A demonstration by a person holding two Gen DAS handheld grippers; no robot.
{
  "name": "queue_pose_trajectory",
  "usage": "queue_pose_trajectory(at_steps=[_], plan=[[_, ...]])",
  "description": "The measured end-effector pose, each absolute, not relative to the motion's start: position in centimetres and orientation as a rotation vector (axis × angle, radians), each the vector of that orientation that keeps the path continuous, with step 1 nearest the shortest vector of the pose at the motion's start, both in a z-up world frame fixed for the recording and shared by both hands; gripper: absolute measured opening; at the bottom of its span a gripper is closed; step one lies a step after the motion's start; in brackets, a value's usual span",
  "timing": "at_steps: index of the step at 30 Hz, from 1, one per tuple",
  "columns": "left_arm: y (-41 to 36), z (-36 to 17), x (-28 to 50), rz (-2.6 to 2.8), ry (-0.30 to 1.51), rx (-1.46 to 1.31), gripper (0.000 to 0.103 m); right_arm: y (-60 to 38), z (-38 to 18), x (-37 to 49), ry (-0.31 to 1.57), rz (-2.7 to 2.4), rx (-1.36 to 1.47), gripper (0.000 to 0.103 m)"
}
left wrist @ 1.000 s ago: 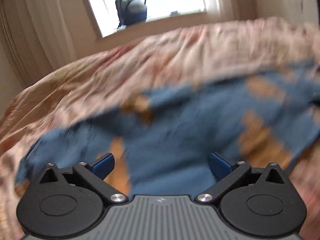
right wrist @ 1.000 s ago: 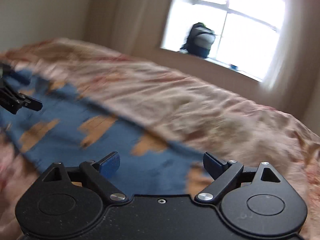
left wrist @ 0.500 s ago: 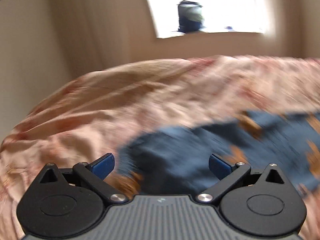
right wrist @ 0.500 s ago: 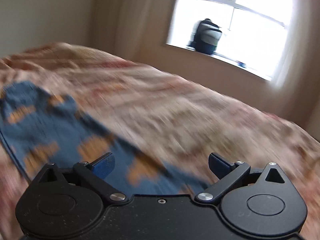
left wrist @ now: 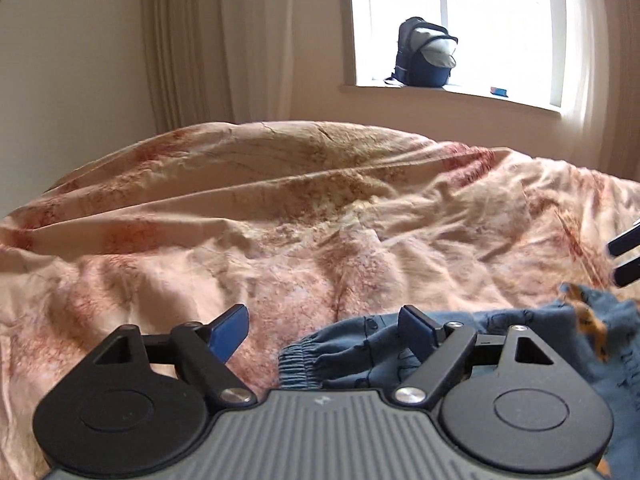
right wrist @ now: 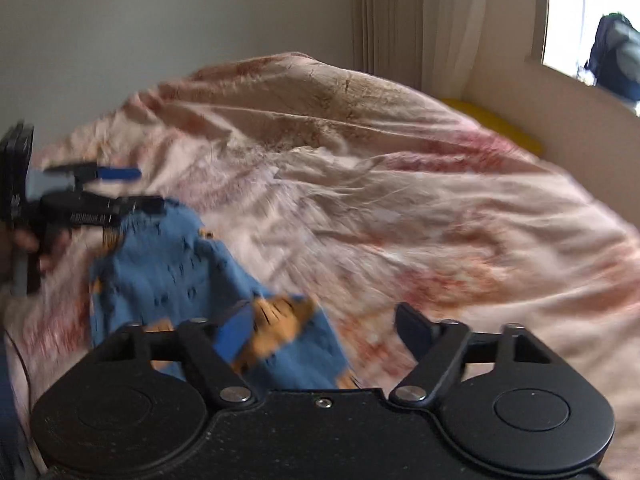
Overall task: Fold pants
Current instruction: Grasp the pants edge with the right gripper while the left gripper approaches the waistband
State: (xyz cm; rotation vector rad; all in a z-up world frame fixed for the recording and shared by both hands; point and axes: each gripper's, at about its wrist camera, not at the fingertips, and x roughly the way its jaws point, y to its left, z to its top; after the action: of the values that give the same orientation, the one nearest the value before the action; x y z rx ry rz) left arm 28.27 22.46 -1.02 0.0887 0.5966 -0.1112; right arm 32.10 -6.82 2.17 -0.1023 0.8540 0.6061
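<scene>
- My left gripper (left wrist: 324,330) has its jaws apart, though they have just been closing in a little. Nothing is pinched; the elastic cuff (left wrist: 298,364) of the pants (left wrist: 500,344) lies below and between the blue pads, not pressed by them.
- My right gripper (right wrist: 326,330) is also released, its jaws likewise just narrowing. A corner of blue cloth with an orange patch (right wrist: 280,320) sits by the left pad; the blur leaves me unable to tell whether it touches.
- From the right wrist view, the pants run as a long band from my right gripper up and leftward to my left gripper (right wrist: 132,188), so each hand stands at one end of the long axis.
- The pants lie on the pink rumpled bedspread (left wrist: 280,208), near the edge closest to me.
- I judge the left hand better placed: the cuff is straight under its pads, while the right must shift leftward over its corner.
</scene>
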Motion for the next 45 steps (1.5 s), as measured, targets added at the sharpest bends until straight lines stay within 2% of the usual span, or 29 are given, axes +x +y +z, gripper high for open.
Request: queue_pose_trajectory(at_steps=[2, 4, 5, 7, 8, 9, 10, 15, 20, 22, 23, 24, 25, 28, 30, 33, 35, 37, 38, 39, 43, 45], plan=[[22.4, -1.6, 28.6, -0.146, 0.621, 0.08, 0.086, -6.1, 0.8, 33.5, 0.899, 0.636, -0.084, 0.049], [22.6, -2.3, 28.9, -0.144, 0.632, 0.06, 0.084, -5.7, 0.0, 34.4, 0.909, 0.661, -0.066, 0.048], [22.6, -2.8, 29.0, -0.145, 0.645, 0.064, 0.076, -5.4, -0.4, 35.1, 0.929, 0.673, -0.058, 0.048], [22.5, -3.5, 29.4, -0.129, 0.669, 0.078, 0.071, -4.9, -1.4, 36.3, 0.991, 0.676, -0.053, 0.047], [22.6, -3.8, 29.5, -0.132, 0.674, 0.072, 0.071, -4.7, -1.7, 36.7, 1.01, 0.689, -0.043, 0.034], [22.7, -3.9, 29.5, -0.13, 0.672, 0.061, 0.071, -4.6, -2.0, 36.8, 1.015, 0.696, -0.039, 0.016], [22.7, -3.9, 29.5, -0.125, 0.669, 0.057, 0.071, -4.3, -2.0, 36.7, 1.015, 0.692, -0.053, 0.01], [22.2, -4.3, 29.7, -0.072, 0.642, 0.106, 0.071, -3.8, -1.9, 36.6, 0.976, 0.642, -0.14, 0.005], [22.4, -5.2, 30.9, -0.017, 0.687, 0.106, 0.089, -4.5, -3.0, 37.9, 0.999, 0.583, -0.109, 0.005], [23.1, -4.2, 30.7, -0.006, 0.69, 0.052, 0.09, -4.9, -3.0, 37.9, 0.999, 0.579, -0.075, 0.006], [23.5, -3.5, 30.3, -0.004, 0.681, 0.022, 0.091, -4.9, -2.6, 37.6, 0.987, 0.567, -0.076, 0.014], [23.9, -2.8, 29.8, 0.001, 0.664, -0.004, 0.09, -4.8, -2.0, 37.2, 0.963, 0.545, -0.099, 0.027], [24.1, -2.2, 29.1, 0.008, 0.636, -0.024, 0.091, -4.3, -1.3, 36.5, 0.924, 0.53, -0.15, 0.033], [24.2, -1.4, 27.2, -0.044, 0.602, -0.041, 0.099, -1.9, 0.6, 34.0, 0.779, 0.587, -0.297, 0.038], [23.5, -2.1, 26.5, -0.085, 0.621, -0.001, 0.099, 0.2, 0.8, 32.7, 0.741, 0.628, -0.318, 0.048], [21.5, -4.7, 26.8, -0.03, 0.648, 0.211, 0.099, 3.6, -1.4, 31.5, 0.773, 0.659, -0.409, 0.052], [22.0, -5.8, 27.2, -0.023, 0.637, 0.256, 0.103, 4.1, -3.4, 31.6, 0.799, 0.601, -0.478, 0.054], [23.5, -5.2, 27.9, -0.047, 0.663, 0.173, 0.103, 2.7, -4.0, 32.3, 0.787, 0.549, -0.434, 0.063], [24.3, -4.9, 28.2, -0.062, 0.669, 0.135, 0.103, 2.0, -3.8, 32.5, 0.776, 0.491, -0.429, 0.073], [24.9, -4.5, 28.4, -0.084, 0.674, 0.104, 0.103, 1.2, -3.6, 32.5, 0.769, 0.456, -0.404, 0.077], [25.9, -2.7, 27.1, -0.112, 0.615, 0.009, 0.103, -1.3, -1.2, 29.8, 0.723, 0.405, -0.276, 0.071], [25.2, -2.2, 26.2, -0.149, 0.605, 0.057, 0.103, -1.1, -0.3, 26.7, 0.653, 0.444, -0.295, 0.077]])
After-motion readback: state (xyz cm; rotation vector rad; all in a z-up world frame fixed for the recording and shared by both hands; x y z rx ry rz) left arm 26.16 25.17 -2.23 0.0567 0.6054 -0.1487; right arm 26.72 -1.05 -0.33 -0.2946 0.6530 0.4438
